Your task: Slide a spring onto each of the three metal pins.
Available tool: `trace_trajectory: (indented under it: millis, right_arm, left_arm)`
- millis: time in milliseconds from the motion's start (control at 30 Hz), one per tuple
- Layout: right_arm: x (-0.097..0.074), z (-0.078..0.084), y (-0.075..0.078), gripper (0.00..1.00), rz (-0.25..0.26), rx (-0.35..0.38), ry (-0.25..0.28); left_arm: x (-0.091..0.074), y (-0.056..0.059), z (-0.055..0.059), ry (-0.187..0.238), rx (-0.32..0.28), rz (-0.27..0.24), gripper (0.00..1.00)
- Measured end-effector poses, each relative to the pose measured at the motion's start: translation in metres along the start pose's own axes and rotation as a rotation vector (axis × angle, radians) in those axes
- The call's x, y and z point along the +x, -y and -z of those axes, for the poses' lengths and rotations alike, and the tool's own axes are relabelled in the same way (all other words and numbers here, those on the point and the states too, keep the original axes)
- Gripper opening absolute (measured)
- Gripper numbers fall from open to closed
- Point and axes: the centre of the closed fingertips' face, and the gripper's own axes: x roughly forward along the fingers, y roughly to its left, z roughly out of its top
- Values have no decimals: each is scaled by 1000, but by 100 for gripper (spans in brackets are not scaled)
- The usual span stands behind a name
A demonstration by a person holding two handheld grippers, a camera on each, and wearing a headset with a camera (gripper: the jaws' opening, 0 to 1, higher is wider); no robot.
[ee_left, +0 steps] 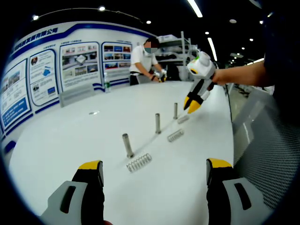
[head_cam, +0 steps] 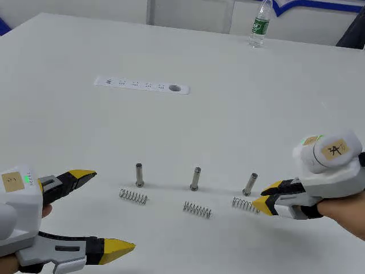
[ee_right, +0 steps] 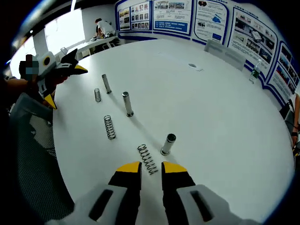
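white tabletop (head_cam: pixel 228 114) is pictured under ceiling strip lights, with blue-bordered display boards (ee_left: pixel 56 65) lined along the wall behind it. three metal pins are stood upright in a row near the person's edge of the table: as seen in the head view, the left pin (head_cam: pixel 139 174), the middle pin (head_cam: pixel 195 178) and the right pin (head_cam: pixel 250 184). one spring is laid flat on the table just in front of each pin, apart from it: the left spring (head_cam: pixel 133 196), the middle spring (head_cam: pixel 197 209) and the right spring (head_cam: pixel 245 204). the left gripper (head_cam: pixel 114 209) is held low over the table to the left of the row, well apart from the left spring, its yellow-tipped jaws spread wide with nothing between them. the right gripper (head_cam: pixel 258 197) is held at table level on the right, its jaws drawn narrow but not closed. in the right gripper view the near end of the right spring is seen at the gap between the tips, and whether it is touched cannot be told. a power strip (head_cam: pixel 141 85) is set further back on the table, and a water bottle (head_cam: pixel 260 25) is stood at the far edge.
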Motion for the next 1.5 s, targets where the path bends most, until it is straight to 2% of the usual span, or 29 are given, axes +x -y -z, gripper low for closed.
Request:
trace_trajectory:
  millis: [167,333,767,1133,1300,1500]
  right_arm:
    - [7,4,-3,18,-48,-90,-52]
    - [14,11,-5,17,-91,-145,-100]
    - [24,23,-6,13,-132,-220,-155]
    - [18,19,-14,12,-140,-222,-146]
    - [11,15,-24,12,-142,-243,-142]
    - [-2,3,-40,12,-158,-284,-129]
  left_arm:
    - [0,0,-1,0,2,-1,92]
    - [0,1,0,-2,-2,-3,92]
    - [-2,1,1,-9,1,-7,92]
    - [-4,5,-3,0,7,5,90]
    - [-6,10,-9,12,16,20,85]
    - [-5,18,-19,37,27,56,78]
